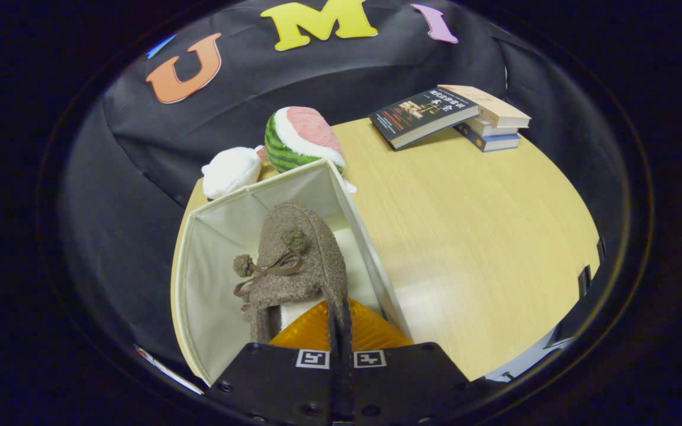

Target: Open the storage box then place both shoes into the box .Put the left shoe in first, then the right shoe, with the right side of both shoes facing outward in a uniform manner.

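gripper view: the tool [341, 331] is pinching the shoe [299, 260] by the rim of its opening, fingers pressed nearly together on it, toe pointing ahead and down into the open box [211, 248]. i can't see another shoe in there. i'd guess it's best to lower it slowly, keep it off the walls since they look floppy, and let go only once the sole rests on the bottom. shoe is fuzzy brown felt with pompoms and a thin bow, box is cream fabric, tabletop [483, 225] is smooth pale wood.
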Available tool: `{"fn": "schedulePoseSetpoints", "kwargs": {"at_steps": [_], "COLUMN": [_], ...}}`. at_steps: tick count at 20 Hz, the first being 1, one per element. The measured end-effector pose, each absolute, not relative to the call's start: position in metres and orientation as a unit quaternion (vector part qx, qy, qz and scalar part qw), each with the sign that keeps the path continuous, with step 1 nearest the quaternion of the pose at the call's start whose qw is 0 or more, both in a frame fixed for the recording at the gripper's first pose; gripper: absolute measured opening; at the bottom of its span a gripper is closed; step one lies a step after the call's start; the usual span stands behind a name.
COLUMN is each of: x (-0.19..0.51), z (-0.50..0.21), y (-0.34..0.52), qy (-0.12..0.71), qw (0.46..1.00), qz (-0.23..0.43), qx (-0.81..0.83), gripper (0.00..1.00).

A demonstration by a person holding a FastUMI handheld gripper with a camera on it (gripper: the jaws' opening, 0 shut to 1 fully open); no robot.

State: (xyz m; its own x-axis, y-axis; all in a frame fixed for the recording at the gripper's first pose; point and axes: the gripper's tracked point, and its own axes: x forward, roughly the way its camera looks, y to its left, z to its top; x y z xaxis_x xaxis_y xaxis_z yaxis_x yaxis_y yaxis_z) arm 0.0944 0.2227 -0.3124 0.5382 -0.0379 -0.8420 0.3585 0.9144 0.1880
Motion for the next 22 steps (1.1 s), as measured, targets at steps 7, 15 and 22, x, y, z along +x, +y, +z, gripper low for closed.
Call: {"fn": "schedulePoseSetpoints", "kwargs": {"at_steps": [7, 15, 22], "x": [0.096, 0.112, 0.118], "z": [-0.311, -0.261, -0.170], "y": [0.227, 0.225, 0.216], "qy": [0.466, 0.401, 0.293], "qw": [0.865, 0.904, 0.953], "qz": [-0.101, -0.073, -0.024], "qx": [0.158, 0.127, 0.068], "gripper": [0.07, 0.40, 0.91]}}
